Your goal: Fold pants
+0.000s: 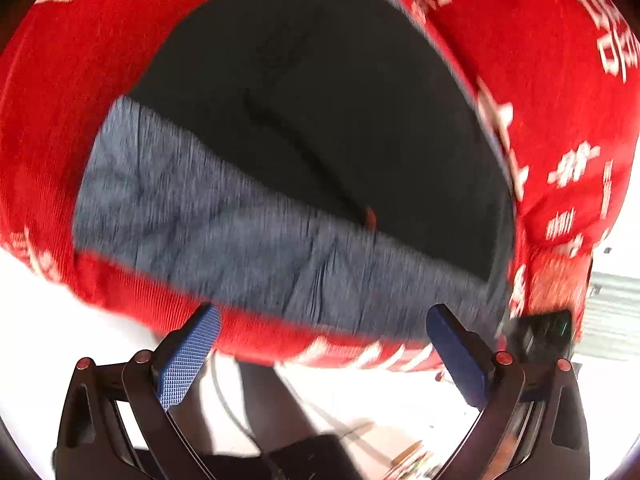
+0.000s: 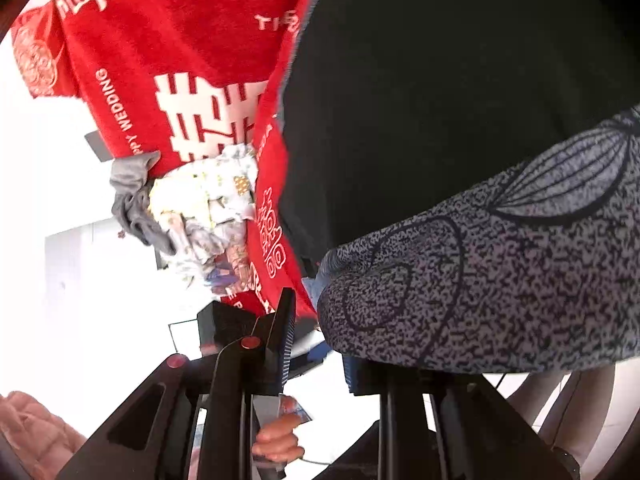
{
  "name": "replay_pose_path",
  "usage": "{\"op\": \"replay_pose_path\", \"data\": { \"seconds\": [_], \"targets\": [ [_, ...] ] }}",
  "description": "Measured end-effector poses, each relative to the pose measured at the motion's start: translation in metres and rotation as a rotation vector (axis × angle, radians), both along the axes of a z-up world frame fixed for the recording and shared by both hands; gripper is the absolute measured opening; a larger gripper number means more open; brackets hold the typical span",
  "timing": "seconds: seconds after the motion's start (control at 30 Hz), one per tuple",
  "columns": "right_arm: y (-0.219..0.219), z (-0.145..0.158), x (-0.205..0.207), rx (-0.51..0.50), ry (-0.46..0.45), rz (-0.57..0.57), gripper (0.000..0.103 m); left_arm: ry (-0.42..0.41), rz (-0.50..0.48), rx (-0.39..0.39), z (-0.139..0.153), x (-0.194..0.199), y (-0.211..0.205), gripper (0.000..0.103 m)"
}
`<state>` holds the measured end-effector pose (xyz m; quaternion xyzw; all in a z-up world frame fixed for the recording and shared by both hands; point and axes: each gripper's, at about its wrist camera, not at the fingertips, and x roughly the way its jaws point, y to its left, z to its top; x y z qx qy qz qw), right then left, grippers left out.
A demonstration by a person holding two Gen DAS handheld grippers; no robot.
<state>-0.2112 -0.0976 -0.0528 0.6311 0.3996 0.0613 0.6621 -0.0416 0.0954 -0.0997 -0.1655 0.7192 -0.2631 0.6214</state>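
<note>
Dark pants (image 1: 340, 120) with a grey-blue waistband (image 1: 224, 232) lie on a red cloth with white print (image 1: 560, 80). My left gripper (image 1: 324, 344) is open, its blue-padded fingers (image 1: 188, 356) just short of the waistband, holding nothing. In the right wrist view the dark pants (image 2: 440, 100) fill the upper right, and a speckled grey patterned fabric (image 2: 500, 272) drapes over my right gripper's right finger. My right gripper (image 2: 320, 340) stands open, its left finger (image 2: 280, 344) bare; the right fingertip is hidden under the fabric.
A bundle of grey and floral clothes (image 2: 192, 208) lies on the red cloth (image 2: 160, 40) to the left. A white surface (image 2: 80, 280) lies below. A hand (image 2: 276, 436) shows beneath the right gripper. A dark device (image 1: 544, 332) sits at the cloth's right edge.
</note>
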Motion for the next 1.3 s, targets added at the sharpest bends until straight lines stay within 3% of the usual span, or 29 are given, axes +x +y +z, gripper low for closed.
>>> {"op": "replay_pose_path", "data": {
  "seconds": [0.03, 0.1, 0.17, 0.3, 0.37, 0.43, 0.57, 0.6, 0.63, 0.67, 0.73, 0.93, 1.07, 1.2, 1.3],
  "targets": [
    [0.0, -0.001, 0.0, -0.003, 0.005, 0.012, 0.023, -0.003, 0.028, 0.001, -0.002, 0.006, -0.001, 0.099],
    [0.0, -0.007, 0.0, -0.006, 0.022, 0.025, 0.023, 0.024, 0.065, 0.022, -0.011, 0.014, 0.0, 0.083],
    [0.0, -0.014, -0.002, 0.003, 0.035, 0.028, 0.023, 0.04, 0.092, 0.027, -0.017, 0.016, 0.005, 0.078],
    [-0.006, -0.024, -0.013, 0.022, 0.063, -0.009, 0.026, 0.009, 0.052, 0.06, -0.013, 0.013, 0.01, 0.056],
    [-0.004, -0.027, -0.011, 0.018, 0.089, -0.011, 0.035, 0.013, 0.037, 0.069, -0.012, 0.011, 0.014, 0.056],
    [0.006, -0.031, -0.004, 0.009, 0.1, 0.03, 0.052, -0.002, 0.019, 0.099, -0.009, 0.009, 0.017, 0.056],
    [0.035, -0.046, 0.032, 0.032, 0.073, 0.085, 0.055, -0.02, 0.008, 0.117, 0.001, 0.009, 0.025, 0.059],
    [0.042, -0.051, 0.045, 0.04, 0.064, 0.092, 0.055, -0.018, 0.011, 0.112, 0.001, 0.01, 0.031, 0.069],
    [0.051, -0.057, 0.061, 0.061, 0.049, 0.098, 0.055, -0.022, 0.019, 0.111, 0.002, 0.011, 0.036, 0.073],
    [0.057, -0.06, 0.072, 0.07, 0.044, 0.108, 0.053, -0.028, 0.028, 0.111, 0.002, 0.012, 0.039, 0.074],
    [0.064, -0.058, 0.088, 0.074, 0.02, 0.112, 0.026, -0.01, 0.051, 0.086, 0.0, 0.015, 0.042, 0.074],
    [0.055, -0.03, 0.086, 0.155, -0.082, 0.064, 0.021, 0.013, 0.176, -0.111, 0.015, 0.018, 0.054, 0.079],
    [0.054, -0.025, 0.087, 0.228, -0.104, 0.048, 0.021, 0.01, 0.173, -0.14, 0.028, 0.017, 0.055, 0.079],
    [0.058, -0.019, 0.096, 0.226, -0.122, 0.065, 0.021, -0.009, 0.188, -0.14, 0.035, 0.022, 0.069, 0.079],
    [0.059, -0.025, 0.091, 0.224, -0.101, 0.09, 0.021, -0.025, 0.178, -0.129, 0.029, 0.039, 0.054, 0.079]
  ]
}}
